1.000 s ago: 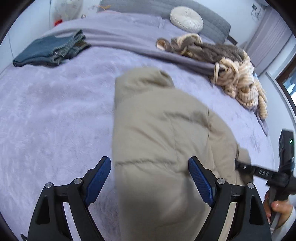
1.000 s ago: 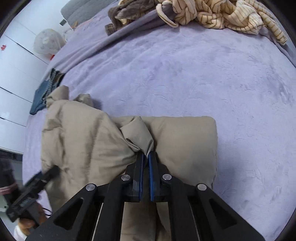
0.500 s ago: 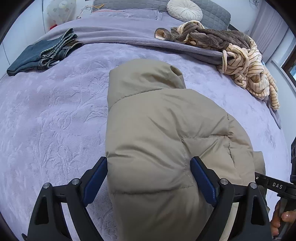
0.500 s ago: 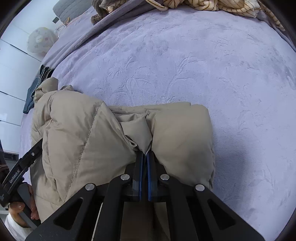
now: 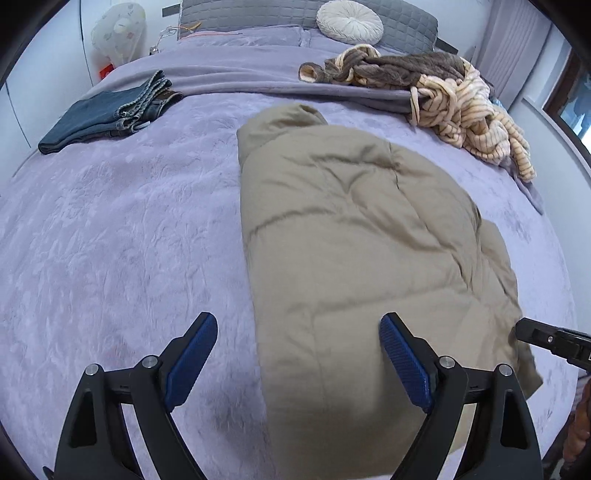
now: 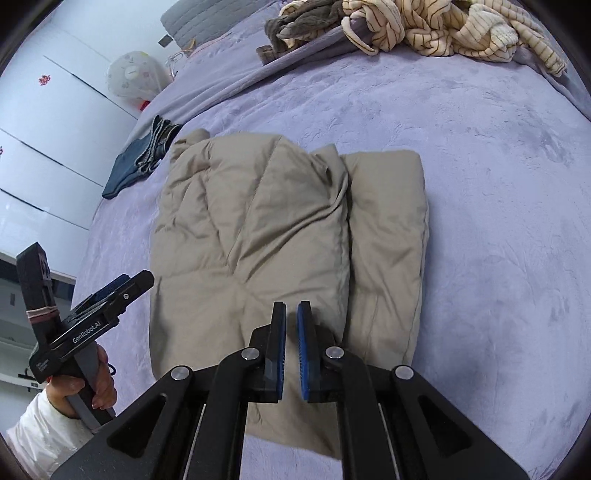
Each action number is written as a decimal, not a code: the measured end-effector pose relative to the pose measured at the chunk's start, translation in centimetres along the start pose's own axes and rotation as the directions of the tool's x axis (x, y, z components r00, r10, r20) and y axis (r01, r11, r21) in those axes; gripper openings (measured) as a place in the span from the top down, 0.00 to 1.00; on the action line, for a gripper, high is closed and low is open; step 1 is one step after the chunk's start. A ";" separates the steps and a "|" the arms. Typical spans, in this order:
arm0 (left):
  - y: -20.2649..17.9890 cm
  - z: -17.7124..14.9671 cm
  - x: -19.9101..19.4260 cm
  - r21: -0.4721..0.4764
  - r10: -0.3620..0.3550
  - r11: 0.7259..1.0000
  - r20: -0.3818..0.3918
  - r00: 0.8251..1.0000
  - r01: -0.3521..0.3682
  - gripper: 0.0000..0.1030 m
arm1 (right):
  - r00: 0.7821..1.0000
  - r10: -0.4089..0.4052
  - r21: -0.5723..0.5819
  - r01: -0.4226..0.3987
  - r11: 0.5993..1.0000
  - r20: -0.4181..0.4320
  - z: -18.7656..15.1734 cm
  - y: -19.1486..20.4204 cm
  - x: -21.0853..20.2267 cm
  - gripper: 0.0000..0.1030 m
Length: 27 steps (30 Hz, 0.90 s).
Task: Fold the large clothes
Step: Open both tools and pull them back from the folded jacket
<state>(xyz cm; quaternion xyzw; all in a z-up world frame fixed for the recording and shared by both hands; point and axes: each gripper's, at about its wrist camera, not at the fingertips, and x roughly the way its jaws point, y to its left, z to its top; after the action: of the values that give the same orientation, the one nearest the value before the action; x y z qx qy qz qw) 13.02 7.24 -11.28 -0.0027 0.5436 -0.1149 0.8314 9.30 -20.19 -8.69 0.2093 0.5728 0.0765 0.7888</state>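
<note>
Change since a second ago: right gripper (image 6: pixel 291 314), then pinched on a fabric fold, is now lifted clear, its jaws opening a narrow gap with nothing between them. Left gripper (image 5: pixel 297 343) remains spread wide above the near end, gripping nothing.

One beige quilted puffer jacket (image 5: pixel 362 236), folded into a long bundle, lies mid-bed on the lavender plush bedspread (image 5: pixel 110 236); long axis runs from the near edge toward the headboard, its rolled end pointing at the pillows.

One folded pair of blue jeans (image 5: pixel 107 114), far left. One heap of striped cream and brown clothes (image 5: pixel 443 92), far right. One round white cushion (image 5: pixel 349 20).
</note>
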 end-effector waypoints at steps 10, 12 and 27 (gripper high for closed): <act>-0.5 -4.3 0.2 -0.013 -0.009 1.000 -0.100 0.995 0.008 0.11 | 0.982 -0.109 0.068 0.121 0.990 -0.155 -4.4 -1.9 5.8 0.94; -0.7 -4.6 -0.3 -0.002 0.000 1.000 -0.117 0.993 0.000 0.11 | 0.979 -0.122 0.070 0.135 0.988 -0.162 -4.4 -1.7 5.8 0.94; 0.8 -5.5 -4.2 -0.028 0.004 1.000 -0.135 0.991 -0.008 0.00 | 0.963 -0.198 0.131 0.224 0.966 -0.183 -6.5 0.4 4.0 0.93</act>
<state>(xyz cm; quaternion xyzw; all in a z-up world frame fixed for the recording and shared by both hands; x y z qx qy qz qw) 6.55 9.46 -9.85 -0.0053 0.6000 -0.1047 0.7931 4.63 -16.81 -13.70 0.1985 0.6608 -0.0341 0.7231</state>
